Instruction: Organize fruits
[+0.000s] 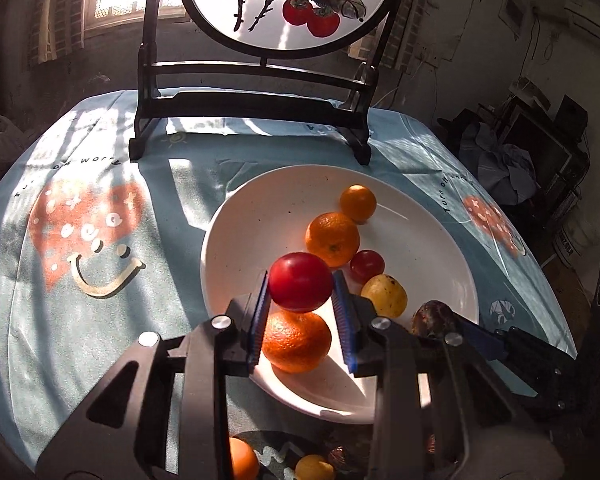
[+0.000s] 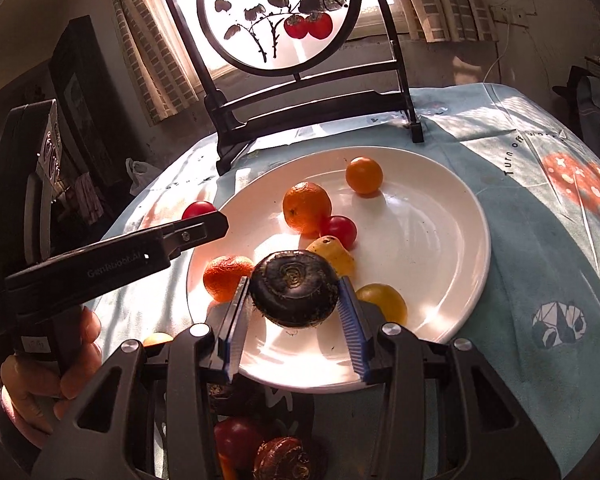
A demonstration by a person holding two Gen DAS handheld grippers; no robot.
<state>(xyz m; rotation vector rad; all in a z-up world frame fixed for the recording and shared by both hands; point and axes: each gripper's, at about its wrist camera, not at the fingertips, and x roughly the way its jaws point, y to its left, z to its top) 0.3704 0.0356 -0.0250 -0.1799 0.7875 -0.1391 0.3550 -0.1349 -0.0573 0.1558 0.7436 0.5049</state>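
Observation:
My left gripper point(image 1: 302, 294) is shut on a red tomato point(image 1: 300, 287) and holds it above the white plate point(image 1: 240, 216), over an orange point(image 1: 296, 341). My right gripper point(image 2: 294, 296) is shut on a dark brown water chestnut point(image 2: 294, 294) above the plate's near side point(image 2: 440, 208). On the plate lie two more oranges point(image 1: 332, 238) point(image 1: 357, 203), a small red tomato point(image 1: 367, 266) and a yellow fruit point(image 1: 385, 295). The left gripper's arm point(image 2: 120, 256) shows in the right wrist view with its tomato point(image 2: 198, 210) at the plate's left rim.
A dark wooden stand with a round painted screen point(image 1: 256, 92) stands behind the plate on the blue printed tablecloth point(image 1: 92, 240). A dark patterned dish with more fruits point(image 2: 260, 448) lies at the near edge, under the grippers. A hand point(image 2: 40, 380) holds the left gripper.

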